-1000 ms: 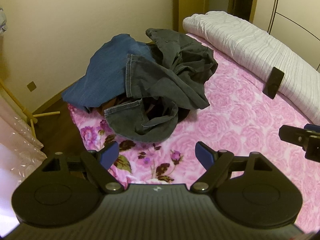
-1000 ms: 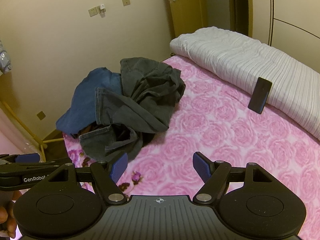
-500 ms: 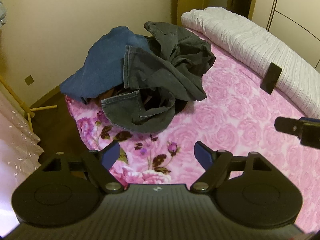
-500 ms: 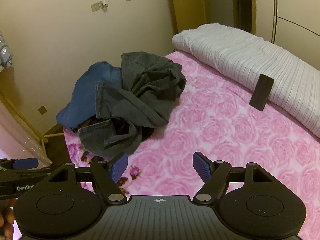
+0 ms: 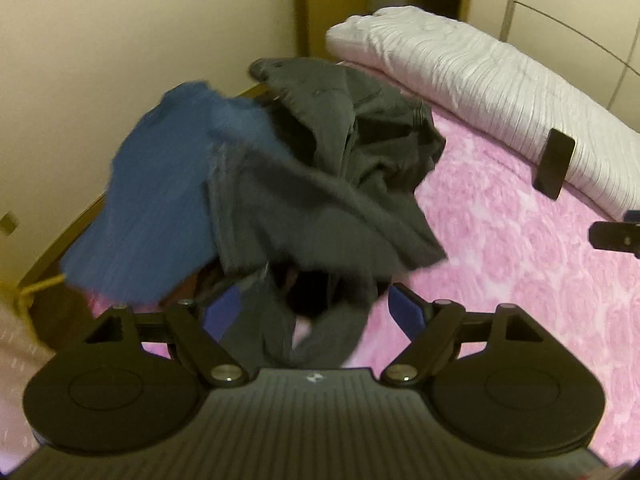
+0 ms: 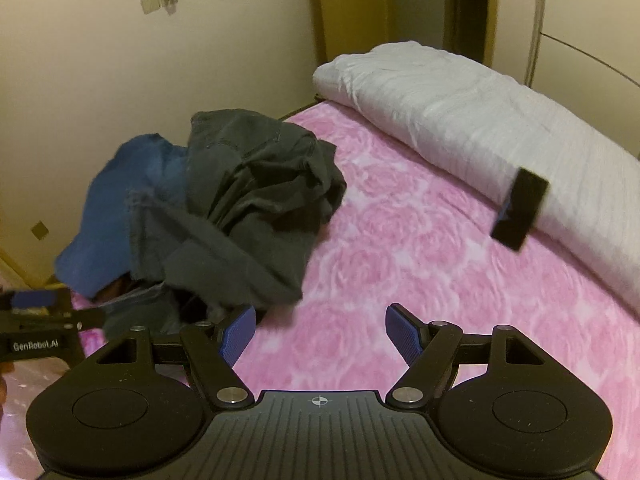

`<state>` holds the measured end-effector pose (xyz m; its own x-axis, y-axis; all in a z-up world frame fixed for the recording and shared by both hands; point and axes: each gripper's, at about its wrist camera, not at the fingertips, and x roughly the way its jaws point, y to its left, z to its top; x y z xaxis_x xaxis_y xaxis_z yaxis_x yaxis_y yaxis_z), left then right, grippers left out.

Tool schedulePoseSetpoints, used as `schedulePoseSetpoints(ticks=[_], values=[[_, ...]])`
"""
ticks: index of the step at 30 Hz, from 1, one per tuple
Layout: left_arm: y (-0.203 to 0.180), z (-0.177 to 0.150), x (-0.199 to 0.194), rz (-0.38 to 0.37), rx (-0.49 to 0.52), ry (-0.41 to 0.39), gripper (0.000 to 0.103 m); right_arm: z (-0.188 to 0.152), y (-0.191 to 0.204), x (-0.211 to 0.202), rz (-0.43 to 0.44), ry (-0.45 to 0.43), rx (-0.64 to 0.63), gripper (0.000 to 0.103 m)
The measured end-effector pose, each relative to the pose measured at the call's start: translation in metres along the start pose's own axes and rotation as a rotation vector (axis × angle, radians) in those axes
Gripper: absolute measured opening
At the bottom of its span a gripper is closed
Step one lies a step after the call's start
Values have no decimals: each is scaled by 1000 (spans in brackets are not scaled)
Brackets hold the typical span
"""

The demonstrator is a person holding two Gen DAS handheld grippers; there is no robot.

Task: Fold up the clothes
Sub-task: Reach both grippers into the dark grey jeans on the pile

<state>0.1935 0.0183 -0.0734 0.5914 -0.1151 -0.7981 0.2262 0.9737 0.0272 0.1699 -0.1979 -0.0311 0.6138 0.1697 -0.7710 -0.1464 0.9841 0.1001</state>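
Note:
A heap of clothes lies at the bed's near left corner: dark grey jeans (image 5: 328, 200) crumpled on top of a blue garment (image 5: 160, 208). The heap also shows in the right wrist view, grey jeans (image 6: 248, 208) and blue garment (image 6: 108, 216). My left gripper (image 5: 314, 312) is open, its blue pads on either side of the jeans' near hem, which lies between the jaws. My right gripper (image 6: 320, 330) is open and empty above the pink bedspread, just right of the heap. The left view is blurred by motion.
The bed has a pink rose-patterned cover (image 6: 420, 272). A white rolled duvet (image 6: 480, 120) lies along its far right side, with a black phone (image 6: 520, 208) leaning on it. A beige wall and a wooden door (image 6: 344, 8) stand behind. The floor drops off left of the heap.
My left gripper has moved forward to the heap, so the jeans' hem now lies between its open jaws. My right gripper has moved forward too, closer to the heap.

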Motion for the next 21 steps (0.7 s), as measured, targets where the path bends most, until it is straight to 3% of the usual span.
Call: schedulePoseSetpoints(ticks=[4,8,11,21], values=[[13,50,59,-64,36,-18,79,46,5,57,-29,21,-44,74],[17,96,113,-96,59,-21,79,80,7,116,-93,161,-86,74],[18,120,143,-120,57,-9,79,98,7,147,-98,219,-91,74],[25,143,192,-158,37,32,79,130,26,211,-104,262,-164,74]])
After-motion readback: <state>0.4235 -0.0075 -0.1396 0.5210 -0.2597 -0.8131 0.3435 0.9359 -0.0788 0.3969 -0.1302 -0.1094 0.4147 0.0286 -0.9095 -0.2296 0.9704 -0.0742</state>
